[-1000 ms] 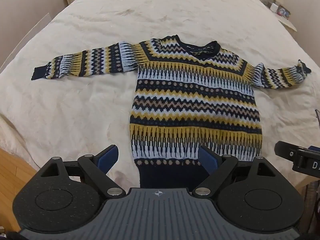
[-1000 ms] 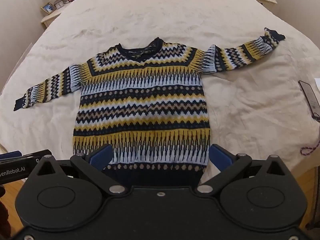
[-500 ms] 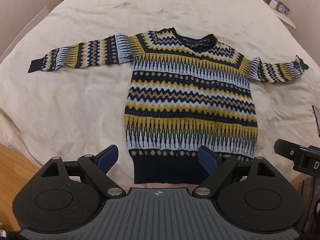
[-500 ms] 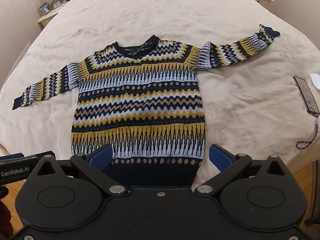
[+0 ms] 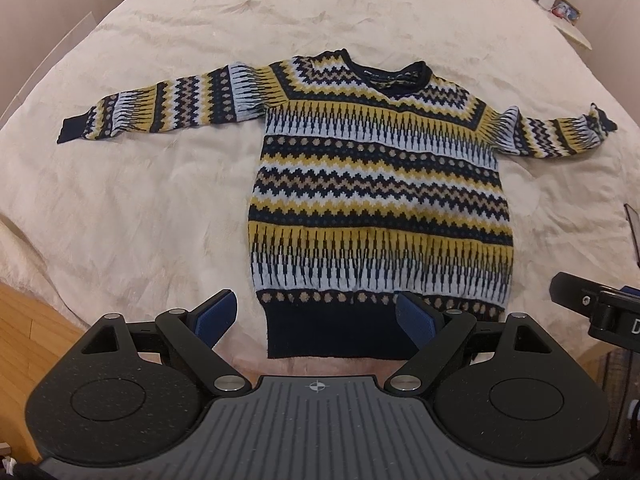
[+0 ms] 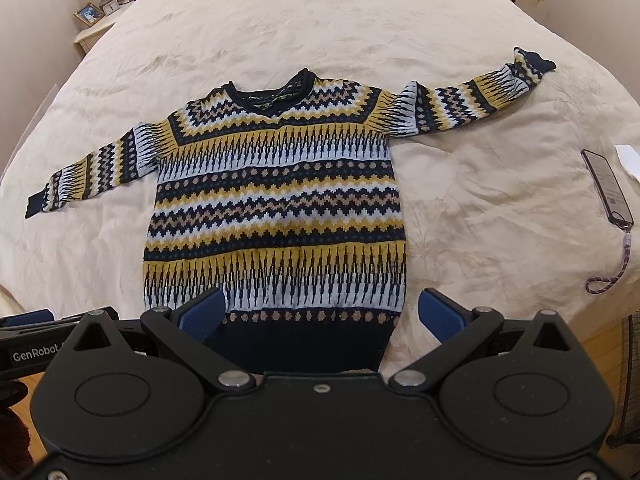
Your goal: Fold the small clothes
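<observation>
A small knit sweater (image 5: 380,200) in navy, yellow and white zigzag bands lies flat, front up, on the bed, both sleeves spread out sideways, navy hem nearest me. It also shows in the right wrist view (image 6: 276,208). My left gripper (image 5: 320,316) is open and empty, held above the hem, with its blue pads (image 5: 214,314) wide apart. My right gripper (image 6: 320,312) is open and empty, also above the hem. The right gripper's body shows at the right edge of the left wrist view (image 5: 600,312).
The cream bedspread (image 5: 160,208) covers the whole bed. A phone with a cord (image 6: 608,188) lies on the bed to the sweater's right. Nightstands (image 6: 96,20) stand at the far corners. Wooden floor (image 5: 24,328) shows at the bed's near edge.
Both grippers have drawn back and risen, so the whole navy hem now shows in front of them. Both stay open. The sweater has not moved.
</observation>
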Action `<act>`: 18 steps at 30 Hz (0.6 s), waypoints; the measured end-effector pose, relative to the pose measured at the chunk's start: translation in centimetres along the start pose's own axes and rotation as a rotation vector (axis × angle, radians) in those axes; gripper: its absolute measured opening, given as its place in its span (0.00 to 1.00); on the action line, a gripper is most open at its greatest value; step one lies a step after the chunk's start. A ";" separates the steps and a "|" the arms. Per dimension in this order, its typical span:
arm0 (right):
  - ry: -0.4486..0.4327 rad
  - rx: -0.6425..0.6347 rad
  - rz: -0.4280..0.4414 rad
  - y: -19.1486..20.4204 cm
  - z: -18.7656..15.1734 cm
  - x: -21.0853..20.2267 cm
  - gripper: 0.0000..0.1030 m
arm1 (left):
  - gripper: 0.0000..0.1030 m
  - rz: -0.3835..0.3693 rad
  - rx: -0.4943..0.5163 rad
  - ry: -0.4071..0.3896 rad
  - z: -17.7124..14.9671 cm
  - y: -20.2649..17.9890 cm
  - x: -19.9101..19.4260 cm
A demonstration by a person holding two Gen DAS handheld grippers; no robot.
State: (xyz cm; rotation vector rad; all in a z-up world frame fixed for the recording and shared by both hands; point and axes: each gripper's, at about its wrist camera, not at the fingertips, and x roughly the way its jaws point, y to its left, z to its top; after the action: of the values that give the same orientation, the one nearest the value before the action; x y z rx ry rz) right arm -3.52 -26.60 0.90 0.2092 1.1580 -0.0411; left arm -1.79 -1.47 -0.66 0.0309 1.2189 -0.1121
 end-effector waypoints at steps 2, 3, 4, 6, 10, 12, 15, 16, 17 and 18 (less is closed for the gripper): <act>-0.001 0.000 -0.002 -0.1 0.0 -0.1 0.99 | 0.84 0.003 0.001 0.004 0.0 0.0 0.1; -0.001 0.001 -0.003 -0.1 0.0 -0.2 0.99 | 0.84 0.005 0.001 0.007 0.0 0.1 0.1; 0.000 0.003 -0.004 -0.1 0.2 -0.2 0.99 | 0.84 0.007 0.000 0.011 -0.1 0.1 0.1; 0.005 0.003 -0.007 -0.1 0.4 -0.2 0.99 | 0.84 0.008 -0.003 0.022 -0.1 0.3 0.2; 0.012 0.002 -0.010 0.0 0.5 -0.2 0.99 | 0.84 0.014 -0.001 0.043 -0.2 0.6 0.4; 0.014 0.004 -0.009 0.1 0.4 -0.1 0.99 | 0.84 0.015 -0.003 0.051 -0.2 0.7 0.5; 0.021 0.001 -0.008 0.3 0.4 0.0 0.99 | 0.84 0.016 -0.001 0.058 -0.1 0.9 0.6; 0.024 0.000 -0.009 0.4 0.4 0.0 0.99 | 0.84 0.018 0.001 0.062 0.0 1.0 0.6; 0.026 -0.001 -0.009 0.5 0.5 0.1 0.99 | 0.84 0.018 0.002 0.065 0.0 1.0 0.7; 0.028 -0.002 -0.008 0.6 0.5 0.1 0.99 | 0.84 0.019 0.004 0.067 0.1 1.1 0.7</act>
State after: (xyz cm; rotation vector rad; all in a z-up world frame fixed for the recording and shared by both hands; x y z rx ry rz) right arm -2.94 -26.10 1.05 0.2033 1.1871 -0.0443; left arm -1.35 -0.46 -1.31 0.0499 1.2853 -0.0976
